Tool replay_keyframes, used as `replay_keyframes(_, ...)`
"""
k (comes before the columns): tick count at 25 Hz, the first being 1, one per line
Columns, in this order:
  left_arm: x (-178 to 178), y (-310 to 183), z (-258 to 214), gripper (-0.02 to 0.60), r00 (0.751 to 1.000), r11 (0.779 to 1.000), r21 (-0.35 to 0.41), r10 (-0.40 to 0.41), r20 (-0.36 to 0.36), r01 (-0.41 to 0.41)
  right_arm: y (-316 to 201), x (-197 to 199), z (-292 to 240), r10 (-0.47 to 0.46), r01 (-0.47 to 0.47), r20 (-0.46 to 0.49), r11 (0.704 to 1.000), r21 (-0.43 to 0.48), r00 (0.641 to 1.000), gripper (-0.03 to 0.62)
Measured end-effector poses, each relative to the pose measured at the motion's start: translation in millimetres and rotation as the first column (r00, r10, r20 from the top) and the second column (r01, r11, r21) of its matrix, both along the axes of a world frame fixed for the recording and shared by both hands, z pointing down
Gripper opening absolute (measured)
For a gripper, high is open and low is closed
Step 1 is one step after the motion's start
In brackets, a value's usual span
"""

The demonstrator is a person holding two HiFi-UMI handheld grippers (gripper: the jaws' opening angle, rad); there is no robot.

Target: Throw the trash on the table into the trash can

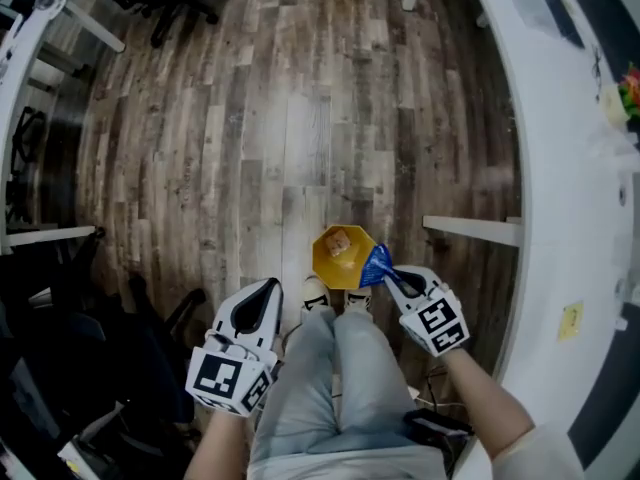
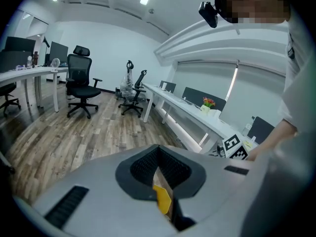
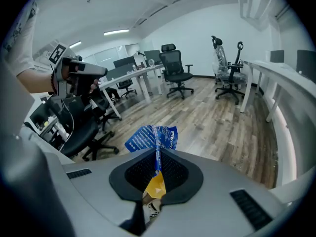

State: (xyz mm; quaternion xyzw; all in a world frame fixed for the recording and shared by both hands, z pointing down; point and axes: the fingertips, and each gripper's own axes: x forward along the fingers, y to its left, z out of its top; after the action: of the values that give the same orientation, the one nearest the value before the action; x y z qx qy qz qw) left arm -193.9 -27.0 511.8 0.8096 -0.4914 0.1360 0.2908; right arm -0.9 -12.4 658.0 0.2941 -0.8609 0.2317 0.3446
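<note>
With the blue wrapper [image 1: 376, 265] pinched in the closed right gripper [image 1: 392, 277] by the trash can's [image 1: 325, 268] rim, a drop outside it is risked if released early; the left gripper [image 1: 265, 293], left of the can, is closed on nothing.

Two claws in play, left claw [image 1: 262, 290] and right claw [image 1: 396, 279]; one blue wrapper [image 1: 377, 264], one yellow trash can [image 1: 340, 258], two white shoes [image 1: 315, 293] on one wooden floor [image 1: 300, 118]

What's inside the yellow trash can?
One pale orange piece of trash lies in the yellow trash can. The blue wrapper, pinched in the right gripper, overlaps the rim on that side and hides it; anything under the piece is covered.
</note>
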Motion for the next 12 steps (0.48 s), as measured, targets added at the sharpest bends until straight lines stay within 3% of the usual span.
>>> replay_keyframes(12,14,8,214,0.002,0.999,0.996,-0.075,0.042,-0.015,-0.043,23,-13,247,0.006,-0.011,-0.057,0.996,-0.093,0.998,0.040)
